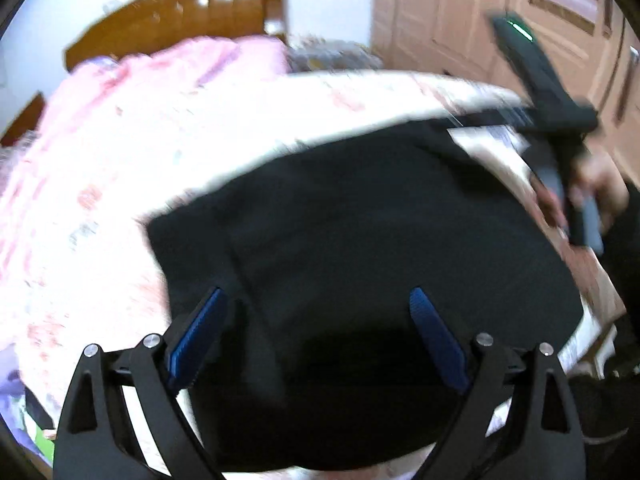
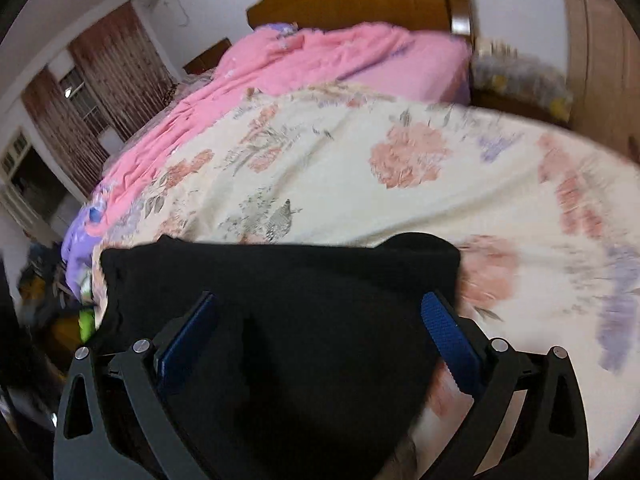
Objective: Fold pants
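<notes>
1. The pants (image 2: 276, 300) lie on the bedspread (image 2: 360, 184), at the near edge of the bed.
2. The quilt (image 2: 288, 60) lies on the bed behind the pants, toward the headboard (image 2: 352, 0).
3. The wardrobe (image 1: 520, 20) stands to the right of the pants, beyond the bed's side.
4. The left claw (image 1: 316, 336) hangs over the near part of the pants, fingers set apart.
5. The right claw (image 2: 320, 340) hangs over the pants too, spread wide; in the left wrist view it sits at the pants' right end (image 1: 560, 120).
</notes>
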{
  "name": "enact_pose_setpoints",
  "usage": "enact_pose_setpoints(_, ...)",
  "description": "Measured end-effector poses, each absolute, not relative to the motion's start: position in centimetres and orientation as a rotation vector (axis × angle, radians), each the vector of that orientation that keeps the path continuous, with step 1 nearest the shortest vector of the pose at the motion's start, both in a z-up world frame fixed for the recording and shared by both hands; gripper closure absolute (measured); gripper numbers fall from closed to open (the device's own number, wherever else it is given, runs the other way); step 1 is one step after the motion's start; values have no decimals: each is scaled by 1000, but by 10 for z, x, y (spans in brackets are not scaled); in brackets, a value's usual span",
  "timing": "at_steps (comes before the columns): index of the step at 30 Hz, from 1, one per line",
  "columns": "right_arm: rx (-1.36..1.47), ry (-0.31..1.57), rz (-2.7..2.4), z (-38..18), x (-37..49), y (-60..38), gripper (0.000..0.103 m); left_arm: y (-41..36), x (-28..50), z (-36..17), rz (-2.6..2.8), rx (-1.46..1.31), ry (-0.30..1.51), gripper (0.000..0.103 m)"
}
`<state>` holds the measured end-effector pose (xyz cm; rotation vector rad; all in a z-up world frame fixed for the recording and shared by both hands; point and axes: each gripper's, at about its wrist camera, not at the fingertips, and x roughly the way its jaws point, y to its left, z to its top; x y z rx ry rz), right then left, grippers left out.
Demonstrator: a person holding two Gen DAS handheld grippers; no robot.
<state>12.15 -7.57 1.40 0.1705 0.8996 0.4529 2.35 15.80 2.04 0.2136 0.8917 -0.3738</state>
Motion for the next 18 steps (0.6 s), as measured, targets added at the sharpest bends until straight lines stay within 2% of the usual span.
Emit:
enact_pose_setpoints(2,155,877,457,17,98,-75,5,168,35,24,-328,172,875,3)
enact_pose_setpoints(10,-104,864,377,-5,35,-37,5,173,63,-16,-228,193,945,2)
enact_pose_setpoints(18,7,882,401,-15,40,-52,5,182,54,-22,-236,139,947,1)
